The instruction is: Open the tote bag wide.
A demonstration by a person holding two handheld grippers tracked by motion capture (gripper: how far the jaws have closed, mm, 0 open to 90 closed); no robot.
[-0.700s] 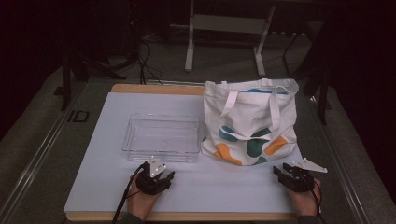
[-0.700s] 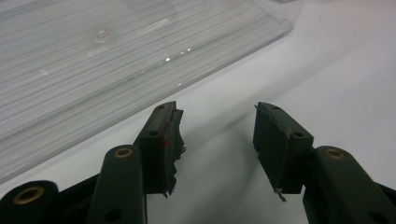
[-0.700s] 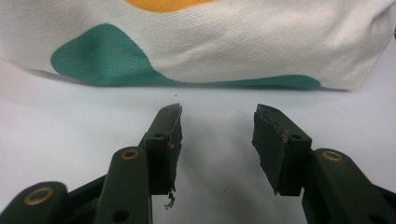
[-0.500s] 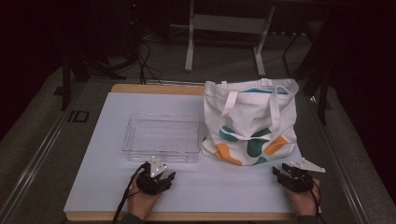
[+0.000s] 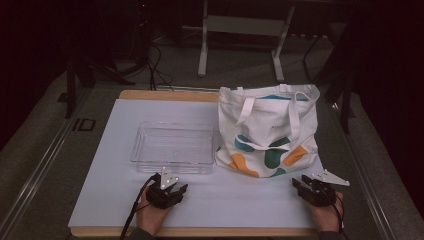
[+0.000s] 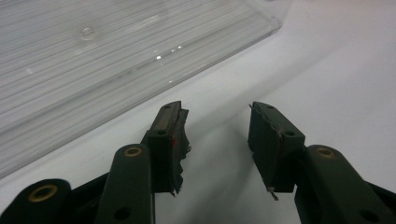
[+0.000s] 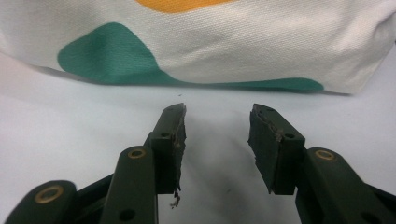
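A white tote bag with teal and orange blobs stands on the right half of the white table. Left of it lies a clear plastic tray, with nothing in it. My left gripper rests on the table just in front of the tray's near edge, jaws open with nothing between them; the tray's ribbed wall fills the upper left of the left gripper view. My right gripper sits at the front right, open and holding nothing, a short way from the bag's bottom edge.
The table's wooden rim shows along the far side. Beyond it, on the dark carpeted floor, stand a metal frame's legs and some cables. A metal rail runs along the table's left side.
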